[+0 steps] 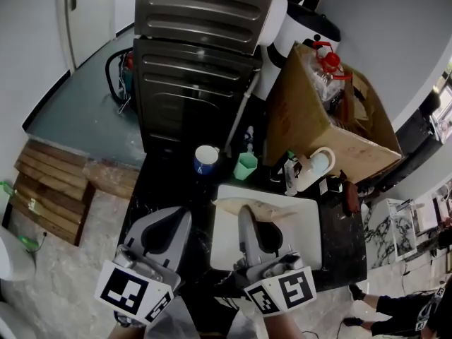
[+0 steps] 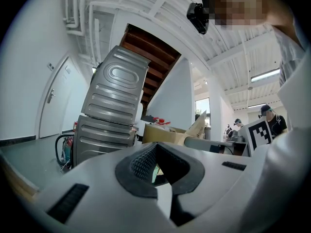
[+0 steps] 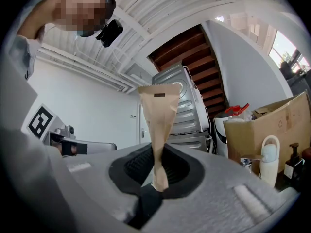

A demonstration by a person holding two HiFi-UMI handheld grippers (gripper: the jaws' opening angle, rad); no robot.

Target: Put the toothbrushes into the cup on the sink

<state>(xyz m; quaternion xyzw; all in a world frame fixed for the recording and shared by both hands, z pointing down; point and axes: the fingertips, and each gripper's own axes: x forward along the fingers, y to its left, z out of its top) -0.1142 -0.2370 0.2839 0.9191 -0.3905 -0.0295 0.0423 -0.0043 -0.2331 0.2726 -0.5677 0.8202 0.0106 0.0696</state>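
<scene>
The right tool (image 3: 158, 176) is clenched on the thin end of a long brown paper toothbrush packet (image 3: 158, 115), well short of the small green plastic cup (image 1: 246, 165) past the white sink (image 1: 311, 212), so it may slip out; the left tool (image 2: 155, 171) is closed, empty.

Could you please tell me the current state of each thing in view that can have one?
right tool: shut on the paper packet, which sticks up from its jaws.
left tool: shut, nothing between its jaws.
cardboard box: open, with things inside.
green cup: upright, behind the sink.
blue mug: upright, beside the green cup.
</scene>
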